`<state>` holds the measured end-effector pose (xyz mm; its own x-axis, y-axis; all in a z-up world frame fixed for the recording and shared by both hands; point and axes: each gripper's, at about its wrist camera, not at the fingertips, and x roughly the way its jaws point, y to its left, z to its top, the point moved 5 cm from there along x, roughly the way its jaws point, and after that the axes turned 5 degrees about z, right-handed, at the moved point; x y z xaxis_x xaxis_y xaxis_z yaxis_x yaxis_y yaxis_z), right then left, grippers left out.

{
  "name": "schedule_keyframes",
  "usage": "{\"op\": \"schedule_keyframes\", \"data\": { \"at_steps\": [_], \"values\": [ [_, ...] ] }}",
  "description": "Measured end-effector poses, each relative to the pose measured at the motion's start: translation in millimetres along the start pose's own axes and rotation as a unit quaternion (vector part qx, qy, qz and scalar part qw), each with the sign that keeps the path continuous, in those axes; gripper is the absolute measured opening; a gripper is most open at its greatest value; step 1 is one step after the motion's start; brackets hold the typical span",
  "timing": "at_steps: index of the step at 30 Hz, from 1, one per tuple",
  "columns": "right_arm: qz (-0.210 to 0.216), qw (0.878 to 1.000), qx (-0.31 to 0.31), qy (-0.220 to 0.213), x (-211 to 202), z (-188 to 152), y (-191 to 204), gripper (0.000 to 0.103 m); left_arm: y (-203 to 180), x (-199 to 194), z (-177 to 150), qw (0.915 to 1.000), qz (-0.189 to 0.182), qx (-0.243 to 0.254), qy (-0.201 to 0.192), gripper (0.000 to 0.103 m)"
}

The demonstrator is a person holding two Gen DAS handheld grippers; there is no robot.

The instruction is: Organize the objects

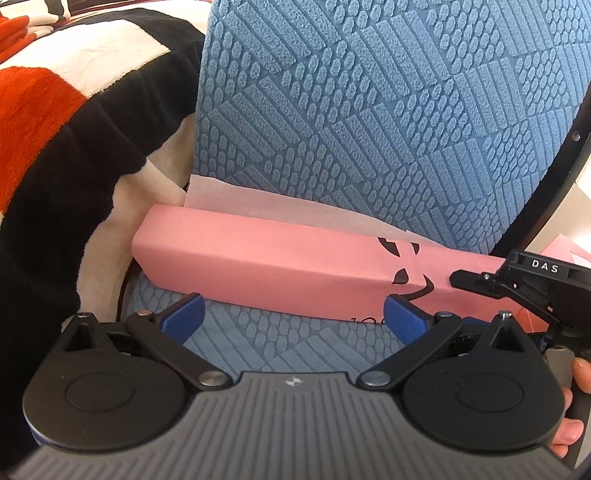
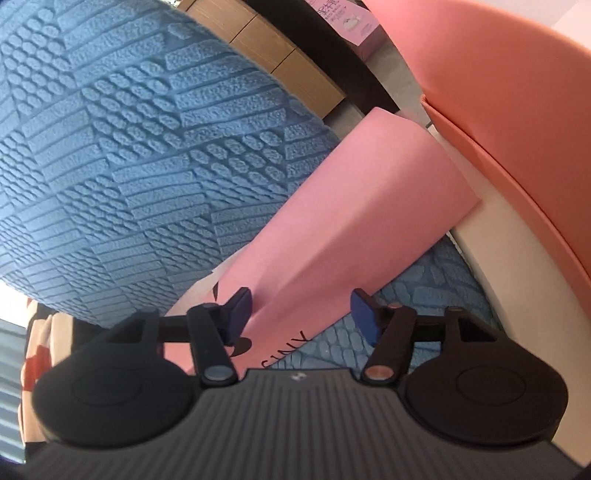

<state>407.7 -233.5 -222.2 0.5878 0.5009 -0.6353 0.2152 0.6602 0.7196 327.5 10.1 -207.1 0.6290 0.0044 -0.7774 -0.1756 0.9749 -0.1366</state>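
Note:
A long pink box (image 1: 280,266) with black print lies on the blue textured seat (image 1: 280,343), its far side against the chair's backrest (image 1: 369,110). Thin white paper (image 1: 258,199) sticks up behind it. My left gripper (image 1: 293,308) stands open just in front of the box's near side, with nothing between its blue pads. In the right wrist view my right gripper (image 2: 301,306) straddles the printed end of the pink box (image 2: 332,229). Its left pad overlaps the box and its right pad stands just off the box's edge. One black finger (image 1: 476,280) of it reaches onto the box's right end.
A black, white and red blanket (image 1: 74,110) is piled at the left of the chair. An orange-pink curved surface (image 2: 517,110) rises close on the right. Behind are a wooden cabinet (image 2: 280,55) and a pink carton (image 2: 351,22). A person's fingers (image 1: 580,373) show at the right edge.

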Motion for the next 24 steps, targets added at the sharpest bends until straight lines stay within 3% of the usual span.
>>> {"op": "schedule_keyframes", "data": {
  "at_steps": [6,16,21,24],
  "values": [
    [-0.011,1.000,-0.007,0.015,-7.3,-7.6,-1.6,0.054,0.3,-2.4,3.7,0.9999,-0.005,-0.011,-0.001,0.103],
    [-0.063,0.997,-0.031,0.028,-19.2,-20.3,-11.7,0.049,-7.3,-2.9,2.6,0.9989,-0.044,-0.006,-0.017,0.103],
    [-0.088,0.994,-0.053,0.036,-35.5,-25.7,-15.2,0.051,-6.6,14.4,-9.0,0.9995,-0.025,-0.017,0.009,0.092],
    [-0.073,0.995,-0.059,0.042,-42.4,-29.6,-8.6,0.052,-7.4,22.6,-15.1,0.9996,-0.008,-0.004,0.026,0.091]
  ]
}}
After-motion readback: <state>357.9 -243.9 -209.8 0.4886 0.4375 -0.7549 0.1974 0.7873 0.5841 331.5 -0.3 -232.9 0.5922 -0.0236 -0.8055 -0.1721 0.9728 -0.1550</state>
